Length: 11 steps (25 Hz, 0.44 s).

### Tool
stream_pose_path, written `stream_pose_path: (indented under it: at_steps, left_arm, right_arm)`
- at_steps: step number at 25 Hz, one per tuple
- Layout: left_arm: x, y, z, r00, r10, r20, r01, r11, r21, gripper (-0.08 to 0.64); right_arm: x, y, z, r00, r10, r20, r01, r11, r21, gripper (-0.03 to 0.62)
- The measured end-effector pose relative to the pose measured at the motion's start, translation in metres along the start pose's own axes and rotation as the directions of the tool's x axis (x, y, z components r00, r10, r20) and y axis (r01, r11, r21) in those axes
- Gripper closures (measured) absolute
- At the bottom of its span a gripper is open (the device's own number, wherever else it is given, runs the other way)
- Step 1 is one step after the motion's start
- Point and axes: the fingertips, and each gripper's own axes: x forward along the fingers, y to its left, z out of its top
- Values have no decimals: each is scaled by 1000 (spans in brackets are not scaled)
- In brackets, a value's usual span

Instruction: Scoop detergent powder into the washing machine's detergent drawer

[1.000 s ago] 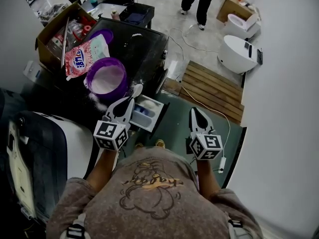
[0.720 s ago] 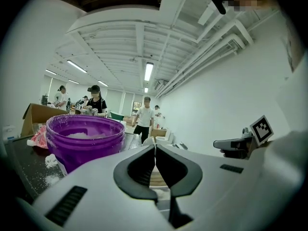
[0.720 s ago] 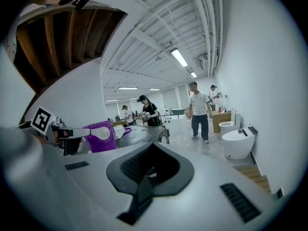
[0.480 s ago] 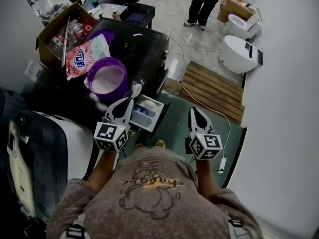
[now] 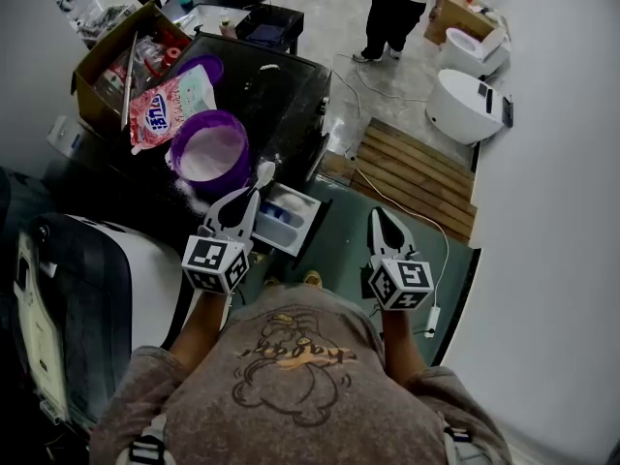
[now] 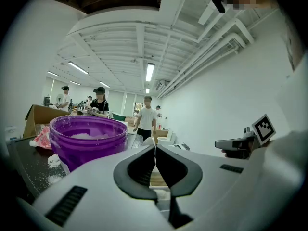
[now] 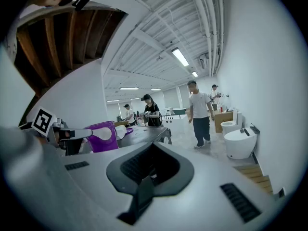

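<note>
My left gripper is shut on the handle of a white spoon, whose bowl hangs just above the far end of the open detergent drawer. White powder lies in one drawer compartment. A purple tub of powder stands on the dark machine top to the left. In the left gripper view the jaws meet on the thin handle, with the tub close by on the left. My right gripper is shut and empty, to the right of the drawer. The right gripper view shows the spoon in front of the tub.
A pink detergent bag and a cardboard box lie behind the tub. Spilled powder dots the machine top. A wooden pallet and a white toilet are on the floor to the right. A person stands at the back.
Both grippers and the spoon stay almost still over the drawer. The person at the back has stepped a little to the right.
</note>
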Motion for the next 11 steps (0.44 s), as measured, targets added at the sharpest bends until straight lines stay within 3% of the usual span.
stream_pose_path:
  at_steps: [11]
  left_arm:
    - [-2,0,-1,1000,2,-6,-2,1000,4,537]
  right_arm:
    - [1,4,0,1000,8,0,-8,1000,3,592]
